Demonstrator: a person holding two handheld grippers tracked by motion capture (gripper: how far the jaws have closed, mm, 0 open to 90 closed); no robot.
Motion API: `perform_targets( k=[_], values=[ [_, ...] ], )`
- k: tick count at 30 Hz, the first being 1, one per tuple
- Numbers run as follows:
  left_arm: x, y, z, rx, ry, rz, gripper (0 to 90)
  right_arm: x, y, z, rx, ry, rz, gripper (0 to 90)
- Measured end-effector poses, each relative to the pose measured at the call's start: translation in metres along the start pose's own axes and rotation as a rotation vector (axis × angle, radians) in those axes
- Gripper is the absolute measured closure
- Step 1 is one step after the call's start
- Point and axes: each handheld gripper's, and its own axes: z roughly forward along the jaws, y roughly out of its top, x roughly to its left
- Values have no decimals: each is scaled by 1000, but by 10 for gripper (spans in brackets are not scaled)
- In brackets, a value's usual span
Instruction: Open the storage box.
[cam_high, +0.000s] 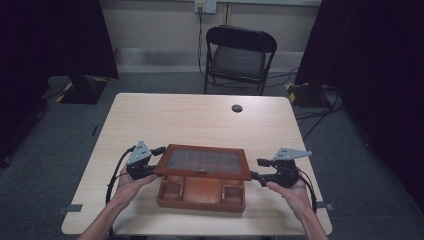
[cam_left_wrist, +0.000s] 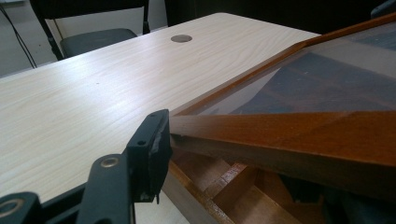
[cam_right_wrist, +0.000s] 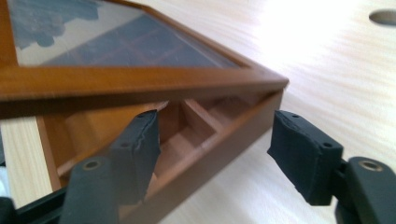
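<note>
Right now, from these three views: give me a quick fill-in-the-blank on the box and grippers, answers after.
1. The wooden box has a lid with a ____ panel.
2. The lid is held up by the ____ gripper.
3. The right gripper has its jaws ____, straddling the box's side wall.
4. Behind the table stands a black ____.

Answers: glass; left; open; chair

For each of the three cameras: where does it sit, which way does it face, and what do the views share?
High view: above the near table edge, looking forward and down; both forearms, left gripper, right gripper.
Left gripper view: on the left gripper, facing the lid corner; one jaw shows.
Right gripper view: on the right gripper, facing the box side wall; both jaws show.
All three share box, raised glass lid, table.
</note>
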Motion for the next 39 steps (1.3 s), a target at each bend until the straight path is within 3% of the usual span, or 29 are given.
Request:
perform_targets(
  k=[7, 15, 18, 22, 39],
  values=[
    [1, 4, -1, -2, -3, 6, 410, 5, 9, 10, -29, 13, -43, 319],
    [4, 7, 1, -37, -6, -1, 406, 8, 22, 23, -68, 28, -75, 329],
    [7, 11, 0, -44, -22, -9, 409, 6, 26, 24, -74, 30, -66, 334],
    [9, 17, 2, -47, -38, 13, 407, 4, 30, 23, -102, 28, -68, 371],
    [15, 13, 14, -56, -6, -20, 409, 3, 44, 34, -139, 71, -54, 432]
  ],
)
